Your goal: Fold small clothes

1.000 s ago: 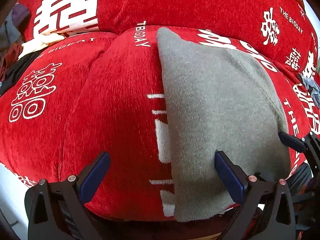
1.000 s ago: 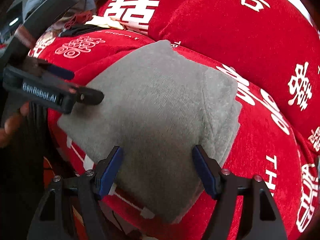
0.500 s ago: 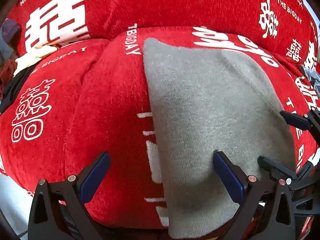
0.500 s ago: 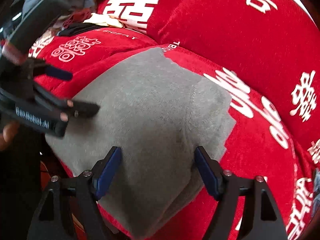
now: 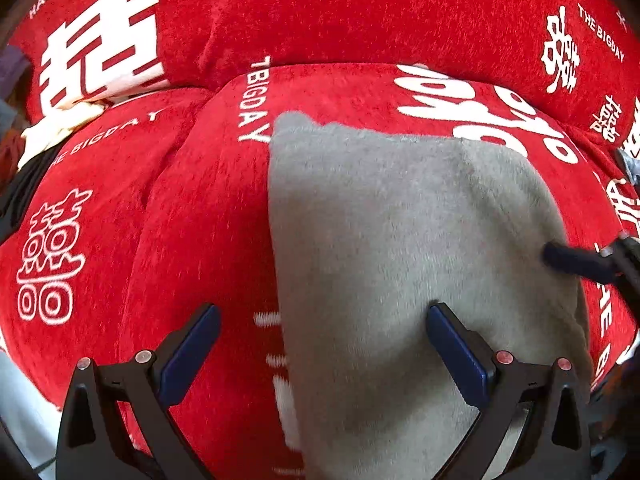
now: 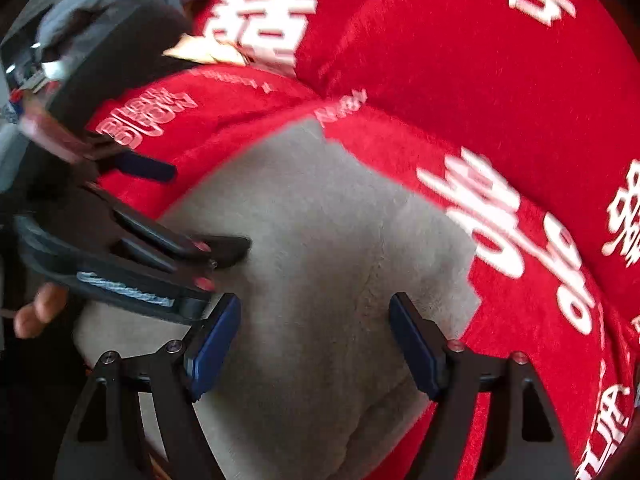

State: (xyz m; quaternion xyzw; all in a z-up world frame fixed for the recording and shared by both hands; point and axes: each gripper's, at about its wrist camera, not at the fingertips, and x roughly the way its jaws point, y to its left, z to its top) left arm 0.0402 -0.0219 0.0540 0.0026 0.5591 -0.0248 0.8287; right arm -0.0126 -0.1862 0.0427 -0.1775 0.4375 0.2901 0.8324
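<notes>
A folded grey knit garment (image 5: 400, 240) lies on a red sofa seat cushion (image 5: 200, 220) and runs past the front edge. My left gripper (image 5: 322, 314) is open over the garment's left edge, its right finger on the grey cloth and its left finger over the red cushion. My right gripper (image 6: 314, 304) stands open over the garment (image 6: 320, 240) near its right side. Neither pair of pads holds any cloth. In the right wrist view one of the left gripper's fingers (image 6: 224, 246) lies on the garment. A right gripper finger (image 5: 572, 260) shows in the left wrist view.
The red backrest (image 5: 360, 12) with white lettering rises behind the seat. Loose clothes are piled at the sofa's far left (image 6: 100, 8), with a cream piece (image 5: 52, 132) beside them. A person's fingers (image 6: 36, 312) hold the left gripper.
The grey garment sits lower in both views, its far corner now further from the backrest. Both grippers moved along with it and stayed open.
</notes>
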